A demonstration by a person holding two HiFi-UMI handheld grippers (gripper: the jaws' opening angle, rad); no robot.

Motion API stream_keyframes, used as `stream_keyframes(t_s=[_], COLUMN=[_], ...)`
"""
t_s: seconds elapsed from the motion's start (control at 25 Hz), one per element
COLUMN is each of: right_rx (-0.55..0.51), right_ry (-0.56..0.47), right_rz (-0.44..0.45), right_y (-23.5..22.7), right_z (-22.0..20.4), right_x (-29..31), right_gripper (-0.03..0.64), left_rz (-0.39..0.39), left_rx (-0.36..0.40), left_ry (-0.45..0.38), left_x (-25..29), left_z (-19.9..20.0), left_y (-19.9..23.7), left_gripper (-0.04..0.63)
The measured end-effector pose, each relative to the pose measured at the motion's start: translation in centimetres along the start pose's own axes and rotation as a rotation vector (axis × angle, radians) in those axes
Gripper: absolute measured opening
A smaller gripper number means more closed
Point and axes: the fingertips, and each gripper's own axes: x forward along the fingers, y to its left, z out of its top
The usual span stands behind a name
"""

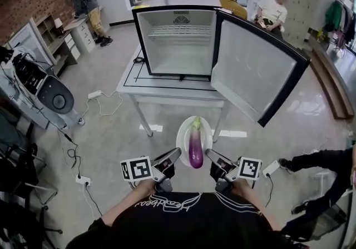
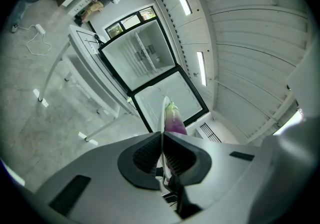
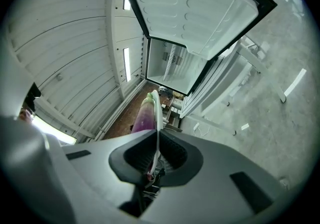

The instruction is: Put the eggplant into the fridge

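Closest to the person, the left gripper (image 1: 177, 154) and the right gripper (image 1: 210, 155) each pinch an opposite edge of a thin white plate (image 1: 183, 130). In the two gripper views the ribbed dark fingers (image 2: 146, 155) are closed onto the rim, which shows as a fine white line running out between them. The eggplant (image 1: 196, 145) lies lengthwise on the plate, held in the air between the grippers and short of the fridge. It is long, glossy and purple, paling toward a green-white cap that points away from the person. The skin looks smooth and the plate glazed, so it would probably slide or roll if the plate tipped. Both grips should stay level with each other and go forward together, with no twisting of the rim. Beyond the plate stands a pale tabletop (image 1: 167, 89) on slim legs, and the small black-framed fridge (image 1: 177, 48) sits on it, its white interior open toward the person. One wire shelf (image 1: 178, 32) crosses the upper part of the cavity. The door (image 1: 256, 73) hangs wide open on the person's right, its moulded white liner facing inward. The plate should go in left of that door edge and under the shelf, where the room looks greatest.
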Motion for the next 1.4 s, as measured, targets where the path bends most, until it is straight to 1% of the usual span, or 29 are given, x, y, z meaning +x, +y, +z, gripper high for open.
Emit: stream_keyframes(t_s=[0.24, 0.6, 0.76, 1.04, 1.2, 1.4], right_rx=[-0.010, -0.004, 0.000, -0.019, -0.017, -0.008], right_ry=[0.030, 0.056, 0.064, 0.080, 0.087, 0.067], right_rz=[0.011, 0.032, 0.025, 0.018, 0.001, -0.031], right_y=[-0.2, -0.5, -0.9, -2.0, -3.5, -5.5], right_z=[1.6, 1.5, 1.9, 4.0, 5.3, 7.9], right_x=[1.1, 2.8, 3.9, 6.7, 8.8, 11.8], right_gripper=[0.018, 0.018, 0.018, 0.018, 0.018, 0.018], left_rz=[0.014, 0.046, 0.048, 0.040, 0.036, 0.028], left_rx=[-0.001, 0.009, 0.005, -0.002, -0.029, -0.040], left_ry=[-0.031, -0.044, -0.052, -0.056, -0.054, -0.038], left_x=[0.7, 0.1, 0.2, 1.4, 2.6, 4.8], left_z=[1.4, 2.7, 3.7, 6.4, 8.3, 11.7], left_y=[0.0, 0.8, 1.5, 3.2, 5.3, 7.6], left_gripper=[0.009, 0.010, 0.011, 0.009, 0.009, 0.009])
